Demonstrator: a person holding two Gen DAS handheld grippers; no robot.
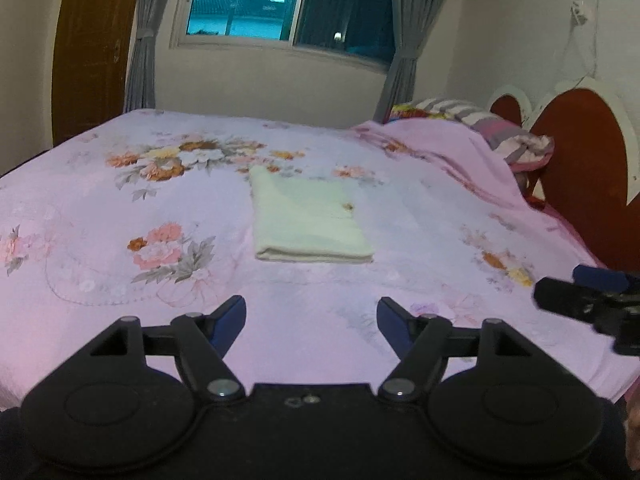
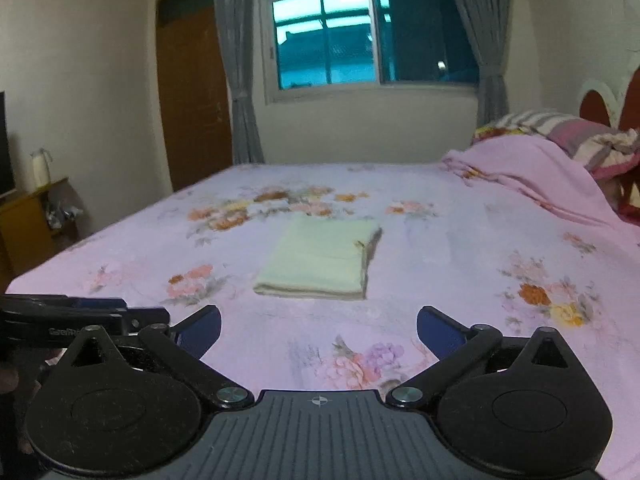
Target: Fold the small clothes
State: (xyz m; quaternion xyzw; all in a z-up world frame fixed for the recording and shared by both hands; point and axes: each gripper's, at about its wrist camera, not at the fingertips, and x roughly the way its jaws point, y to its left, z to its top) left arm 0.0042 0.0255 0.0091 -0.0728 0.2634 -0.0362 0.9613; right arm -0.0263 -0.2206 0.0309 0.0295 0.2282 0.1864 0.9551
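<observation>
A pale green garment point(image 1: 308, 220) lies folded into a neat rectangle in the middle of the bed; it also shows in the right wrist view point(image 2: 320, 258). My left gripper point(image 1: 312, 314) is open and empty, held above the sheet short of the garment's near edge. My right gripper point(image 2: 319, 326) is open and empty, also short of the garment. The right gripper shows at the right edge of the left wrist view point(image 1: 592, 300), and the left gripper shows at the left edge of the right wrist view point(image 2: 84, 318).
The bed has a pink flowered sheet point(image 1: 120, 216). A pink blanket point(image 1: 452, 156) and striped pillows point(image 1: 508, 132) lie bunched by the red headboard point(image 1: 580, 152) on the right. A window point(image 2: 360, 28) and a brown door point(image 2: 192, 92) stand beyond the bed, a low cabinet point(image 2: 28, 220) at far left.
</observation>
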